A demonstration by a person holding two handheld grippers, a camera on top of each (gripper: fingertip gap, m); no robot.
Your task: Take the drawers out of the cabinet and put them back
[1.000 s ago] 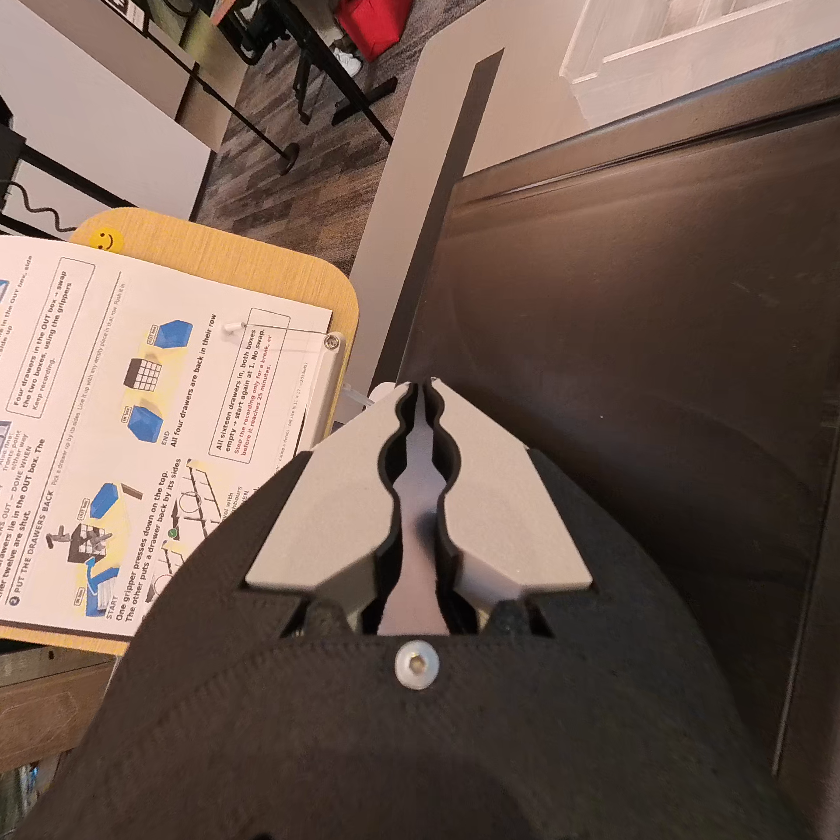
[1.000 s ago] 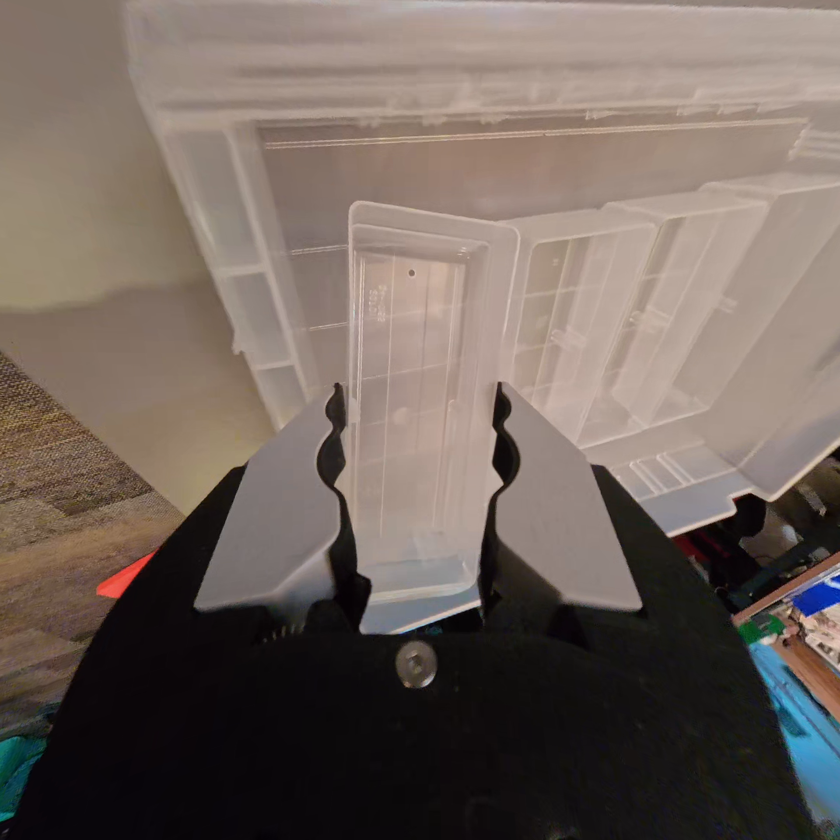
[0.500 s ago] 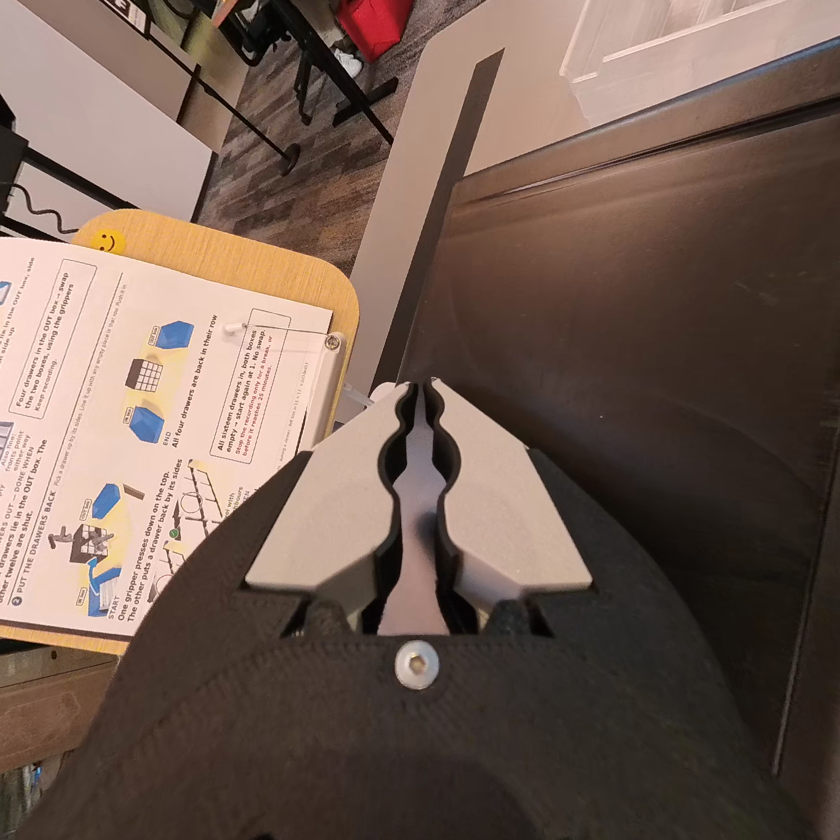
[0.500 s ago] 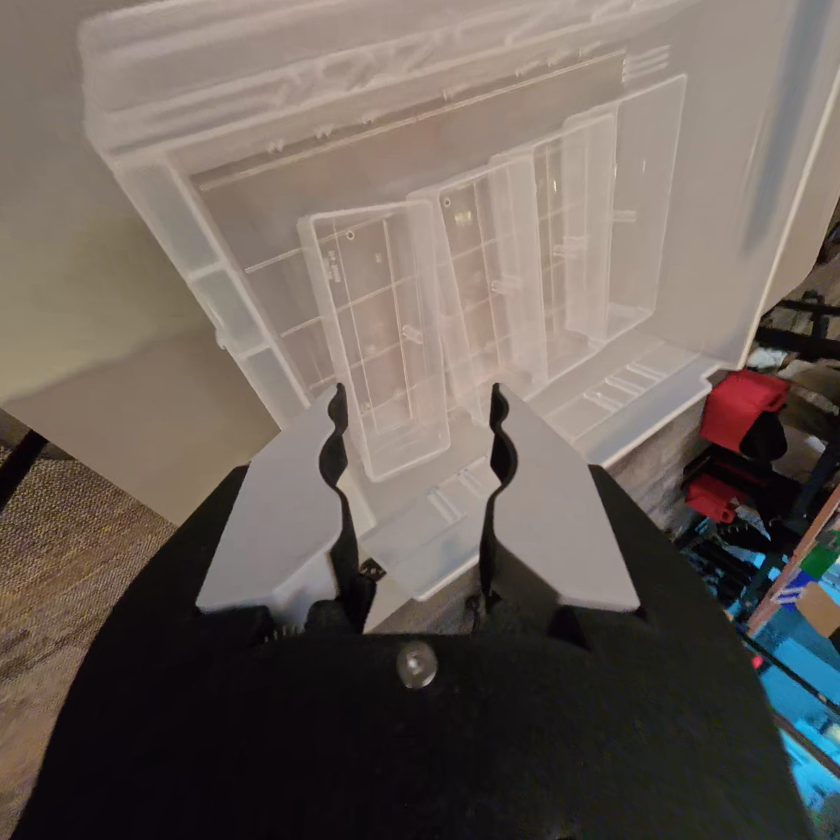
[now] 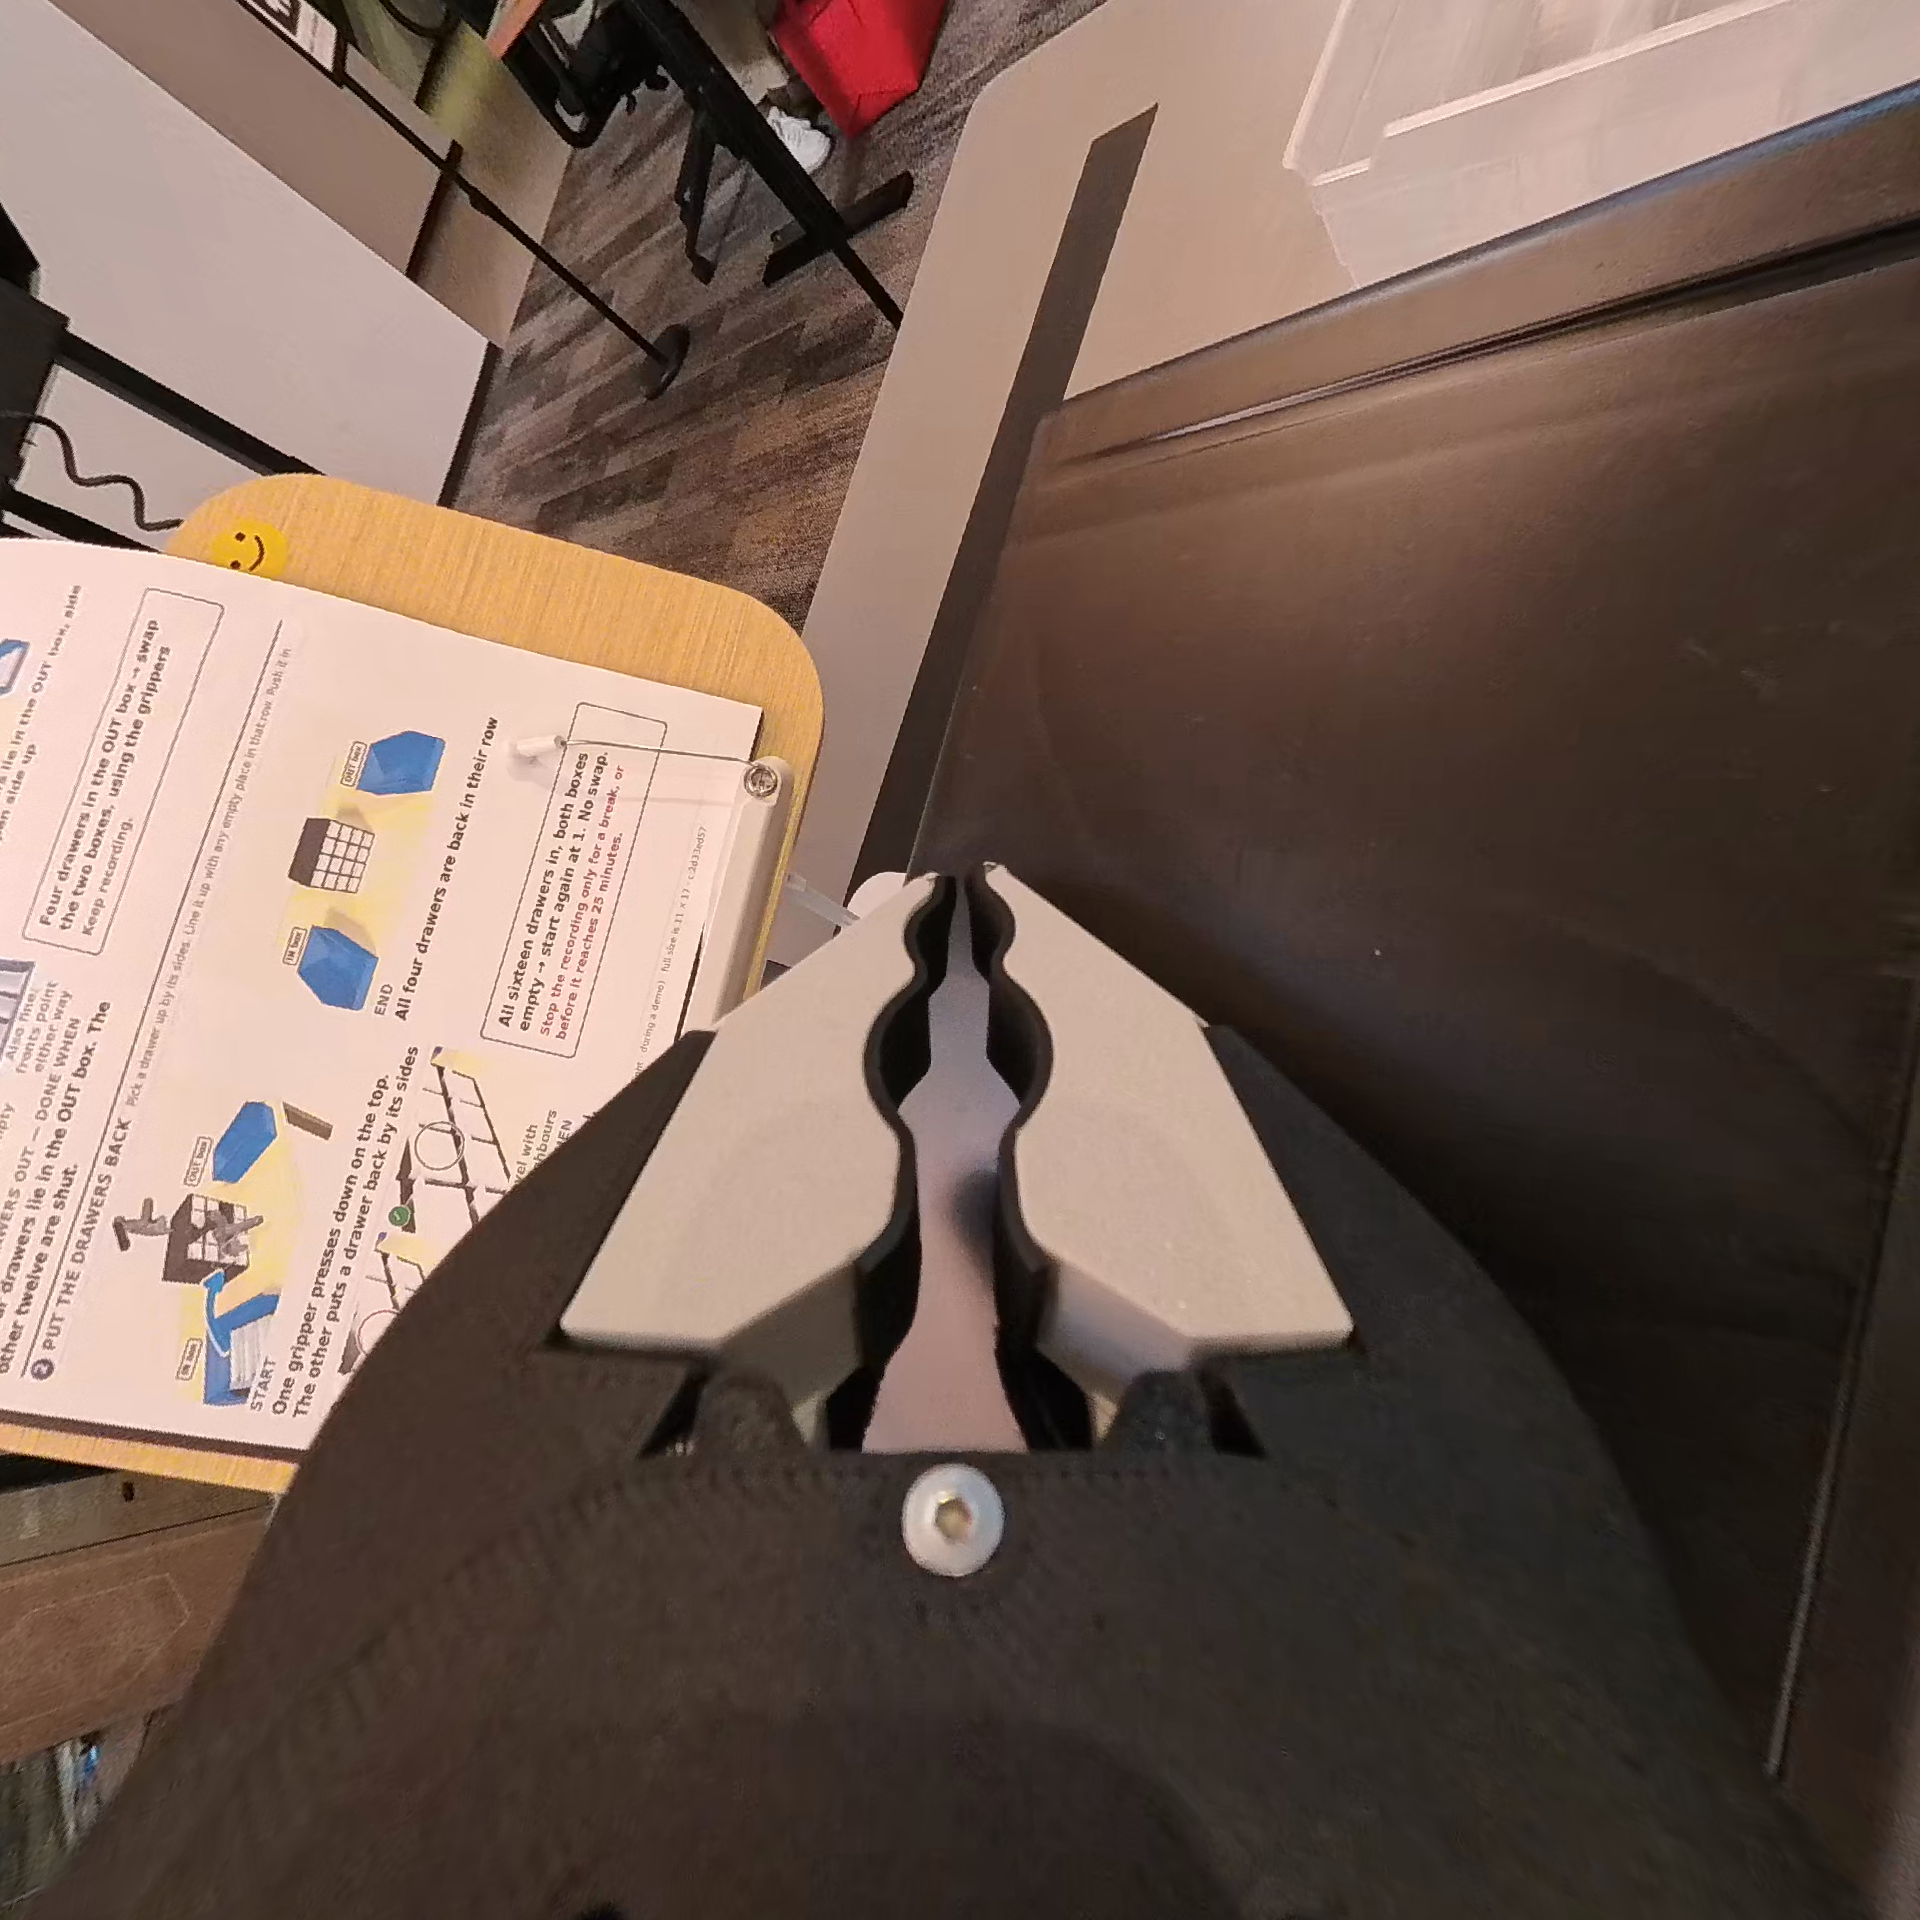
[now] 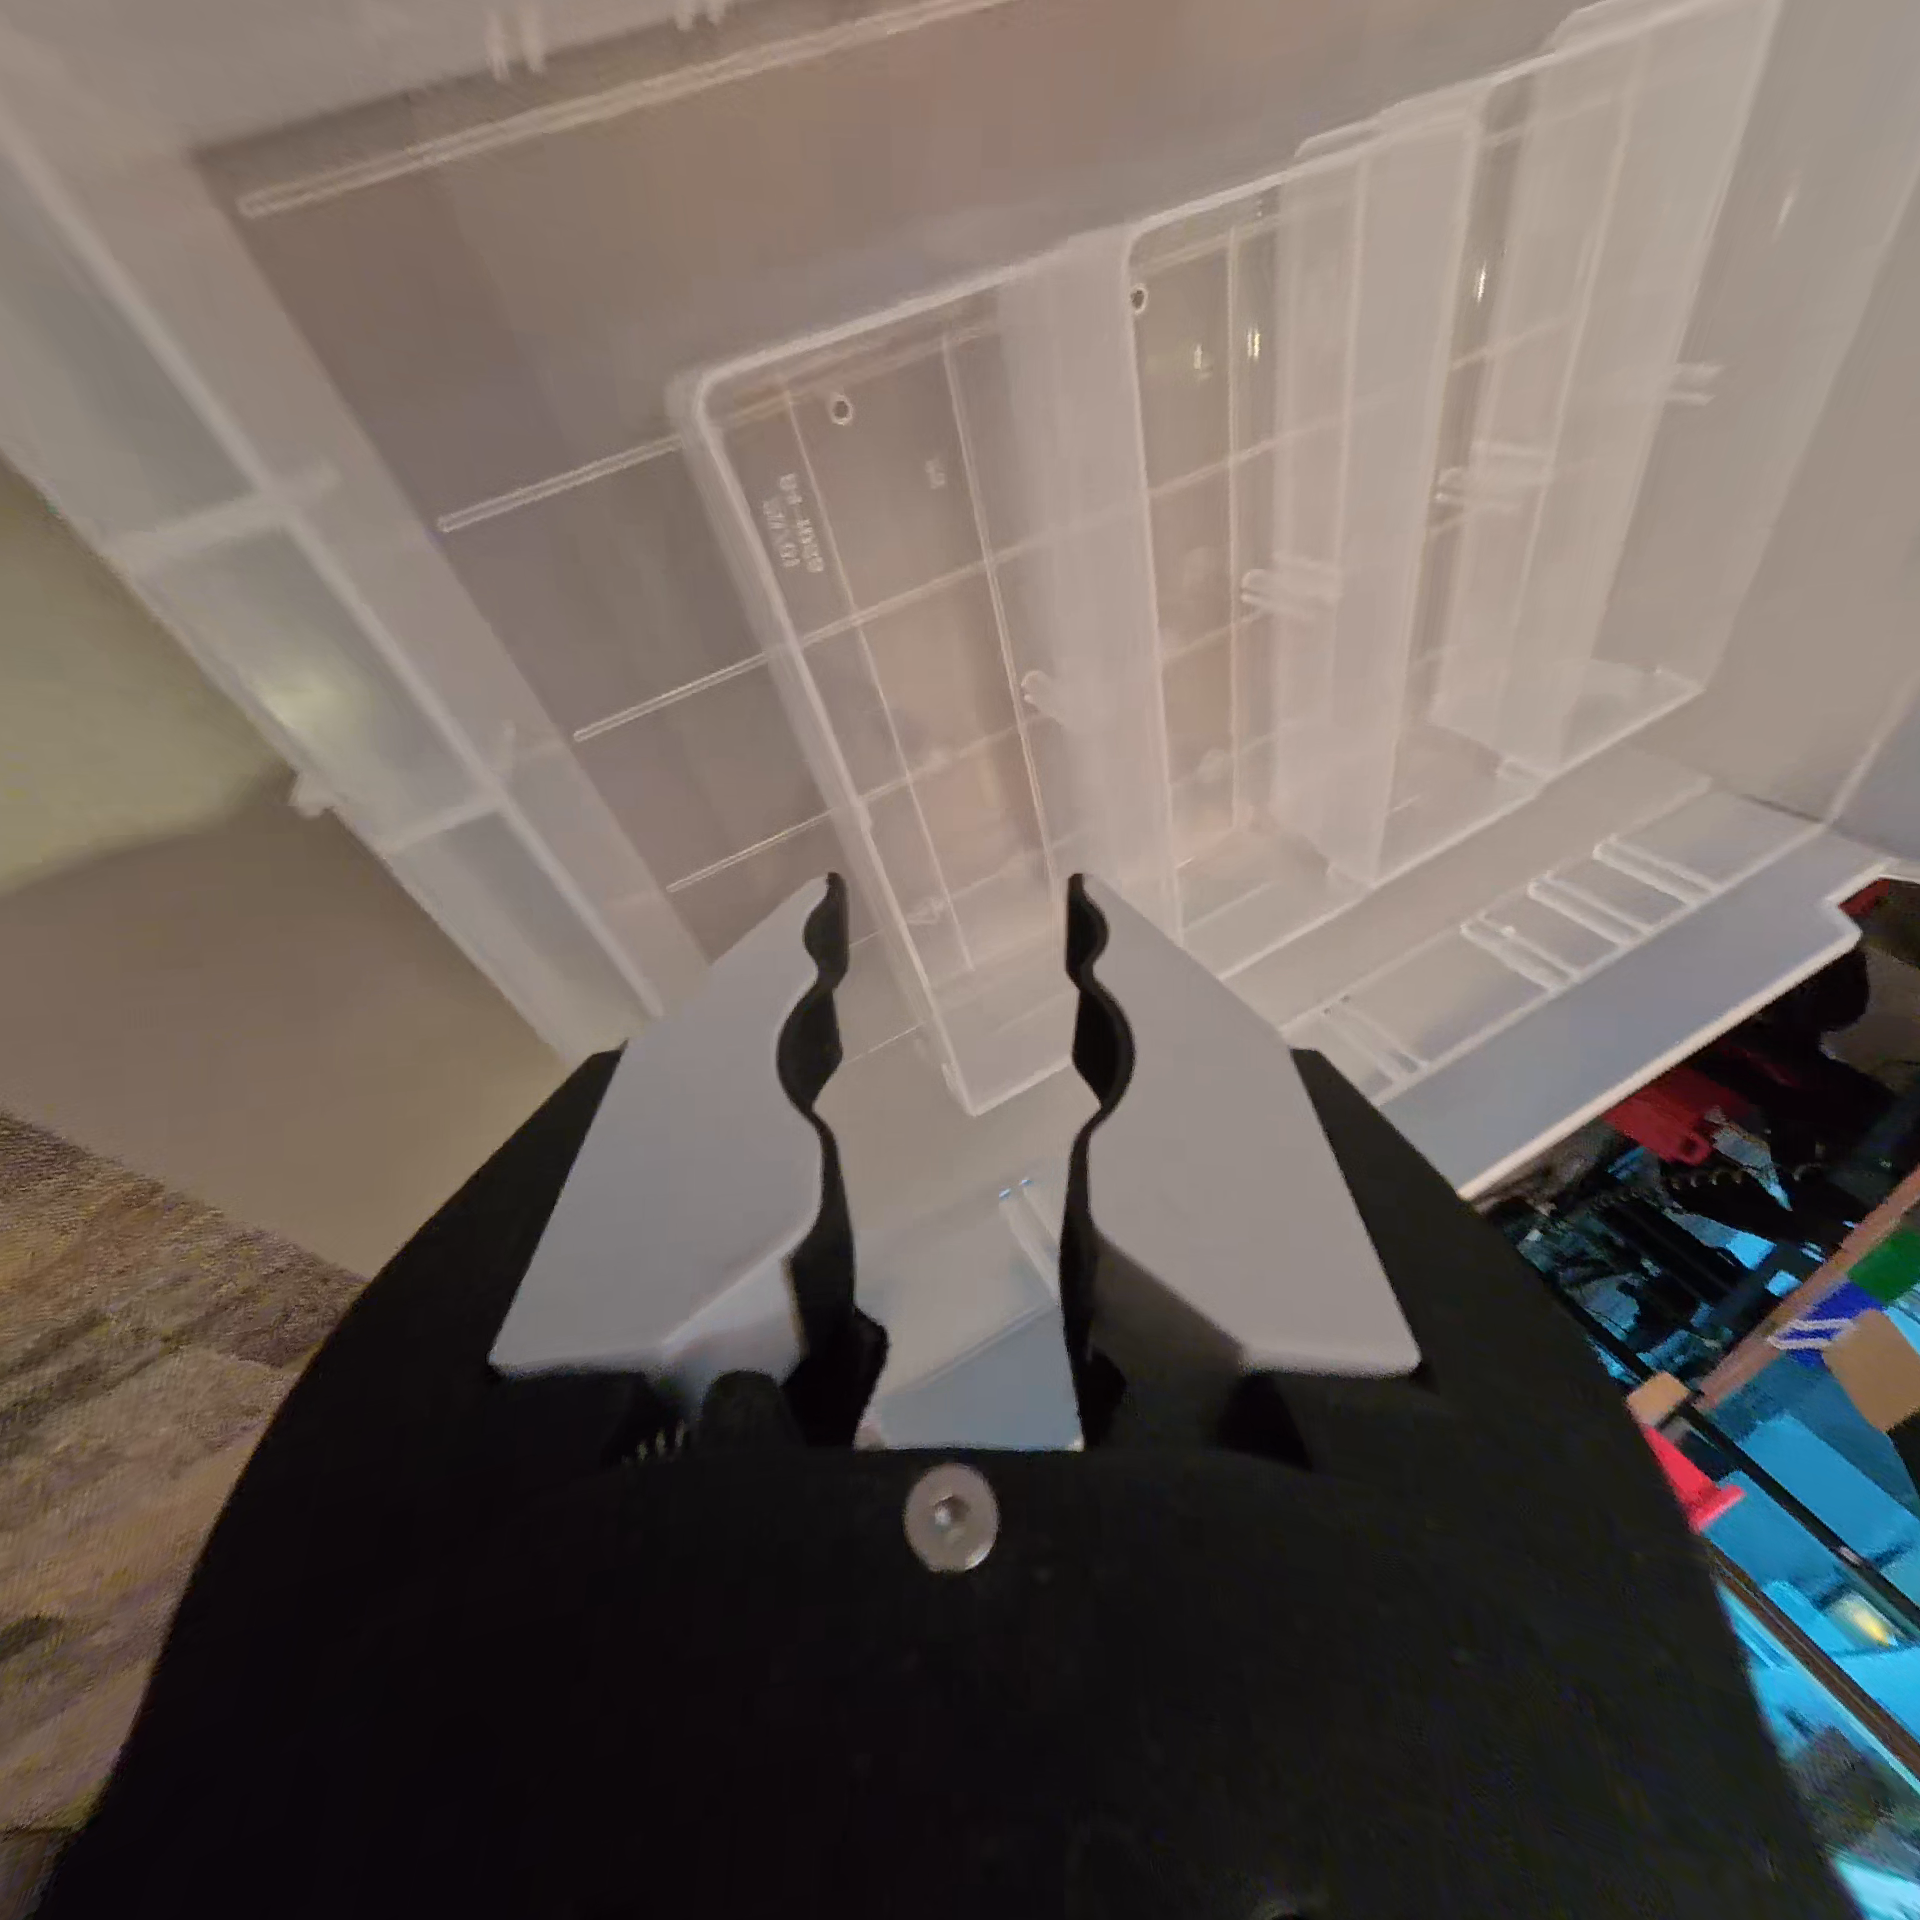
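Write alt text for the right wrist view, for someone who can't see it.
The right tool, open and empty, points at a clear plastic bin holding three clear drawers lying side by side. The nearest drawer sits just beyond the fingertips, untouched. The bin rests on a pale tabletop.

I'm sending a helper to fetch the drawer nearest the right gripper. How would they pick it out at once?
Find the big clear plastic storage bin on the pale table. Three clear plastic drawers lie side by side on its floor; take the leftmost clear drawer, straight ahead of the open right gripper. Unlike its neighbours, it has the bin's bare floor on its left.
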